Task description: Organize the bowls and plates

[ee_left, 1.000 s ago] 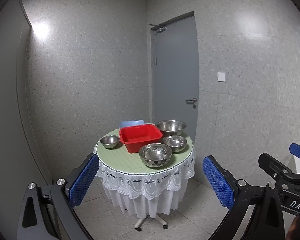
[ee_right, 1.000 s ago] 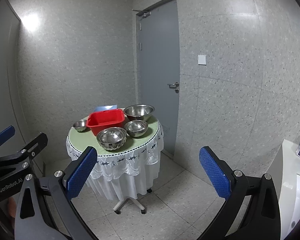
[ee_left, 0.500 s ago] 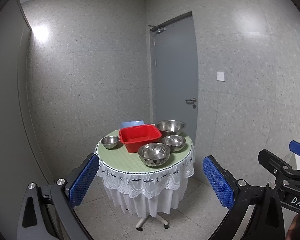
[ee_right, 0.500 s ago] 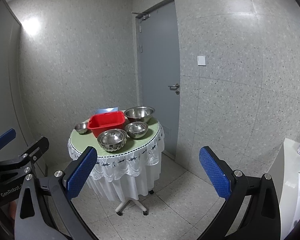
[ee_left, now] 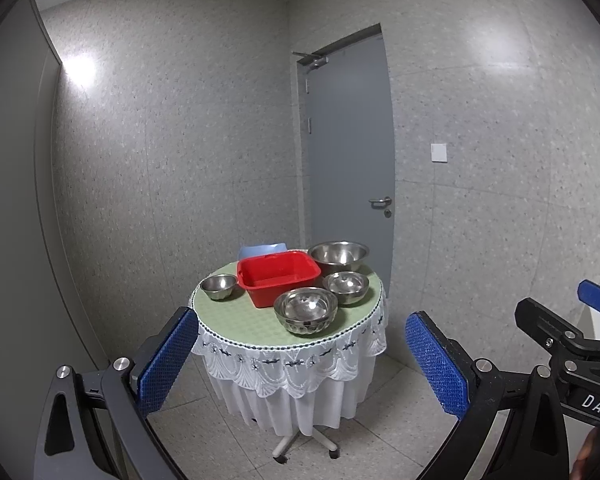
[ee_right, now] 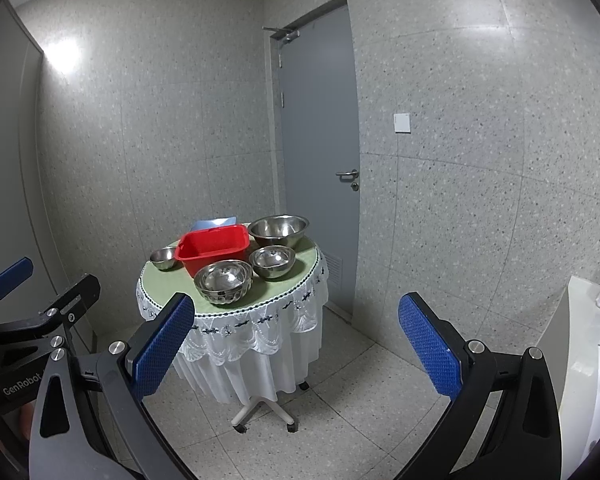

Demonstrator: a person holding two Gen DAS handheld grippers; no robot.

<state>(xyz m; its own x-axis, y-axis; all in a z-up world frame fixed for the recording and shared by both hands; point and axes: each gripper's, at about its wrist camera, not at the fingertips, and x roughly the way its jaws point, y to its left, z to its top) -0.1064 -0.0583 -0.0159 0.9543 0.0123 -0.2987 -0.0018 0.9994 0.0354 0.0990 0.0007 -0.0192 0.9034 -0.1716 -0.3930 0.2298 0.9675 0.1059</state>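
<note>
Steel bowls sit on a round table (ee_left: 236, 316) with a green top and white lace skirt: a large bowl (ee_left: 339, 255) at 1 o'clock, a medium bowl (ee_left: 346, 286) at 3, nested bowls (ee_left: 306, 310) at 5, a small bowl (ee_left: 219, 286) at 9. A red plastic basin (ee_left: 278, 276) fills the centre, something pale blue (ee_left: 262, 250) behind it. Left gripper (ee_left: 300, 360) and right gripper (ee_right: 296, 344) hang well short of the table, both spread wide and empty. A grey door (ee_left: 348, 160) stands beyond.

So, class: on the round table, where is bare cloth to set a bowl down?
The widest bare patch on the table is the near-left cloth, bordered by the small bowl, the red tub and the nearest bowl. The right half is crowded: the big bowl and medium bowl sit close together.
</note>
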